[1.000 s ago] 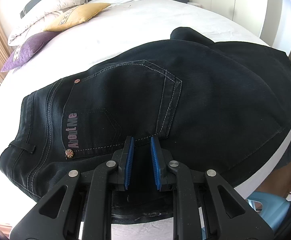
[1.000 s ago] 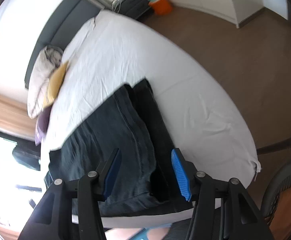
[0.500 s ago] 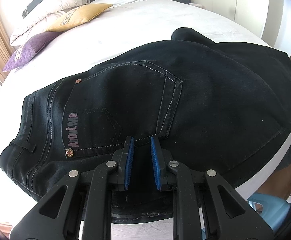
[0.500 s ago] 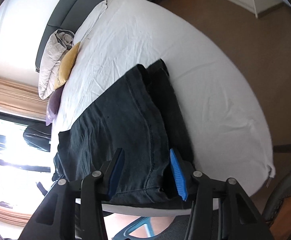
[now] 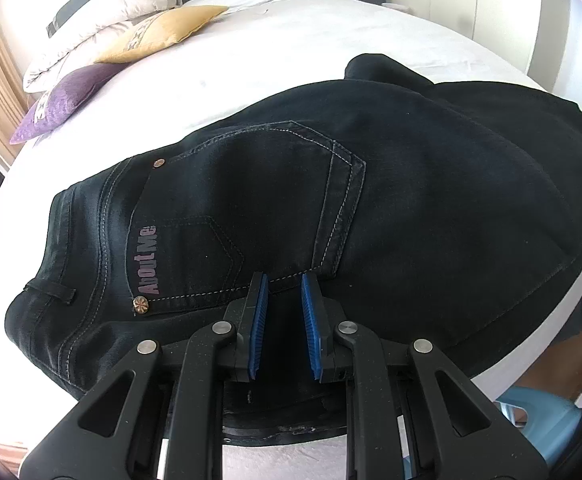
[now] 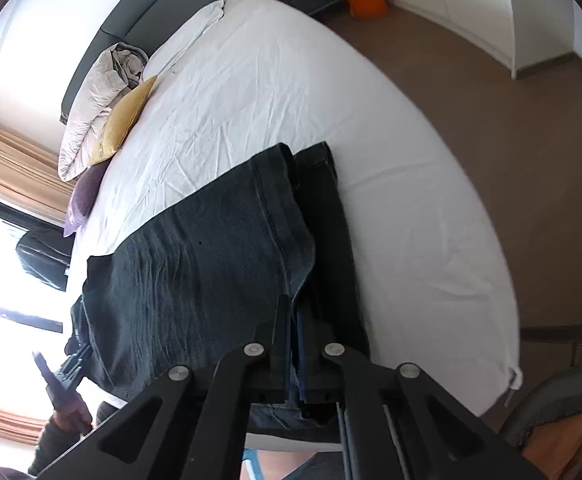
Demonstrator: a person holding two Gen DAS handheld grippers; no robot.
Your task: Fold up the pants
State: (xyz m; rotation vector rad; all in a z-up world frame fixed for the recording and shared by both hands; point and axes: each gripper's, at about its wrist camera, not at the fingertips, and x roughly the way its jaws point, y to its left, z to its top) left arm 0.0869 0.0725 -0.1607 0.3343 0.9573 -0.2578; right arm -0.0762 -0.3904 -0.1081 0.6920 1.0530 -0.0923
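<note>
While my left gripper (image 5: 283,322) sits low over the pants (image 5: 371,208), its blue pads (image 5: 258,326) stand a narrow gap apart with dark denim showing between them; I can't tell whether any cloth is actually caught there. Just ahead of the fingertips I see the back pocket (image 5: 251,208) with its pale stitching, a "About Me" label (image 5: 147,260) running along one edge, and a copper rivet (image 5: 140,305) at the corner (a second rivet sits farther up the same edge).

On my right wrist view, the right gripper (image 6: 298,344) is clamped tight on the near edge of the pants (image 6: 211,272), the fingers pressed together with layered denim pinched between them. From here the pants lie folded along their length, a faded top panel over a darker layer that shows along the right side, all of it near the edge of the bed (image 6: 411,240).

White sheet spreads beyond the pants in both views. Up by the dark headboard (image 6: 139,24) I can make out a yellow cushion (image 5: 163,34), a purple cushion (image 5: 59,106) and pale pillows (image 5: 103,8). A hand holding the other gripper's handle (image 6: 65,380) shows at the lower left of the right view.
</note>
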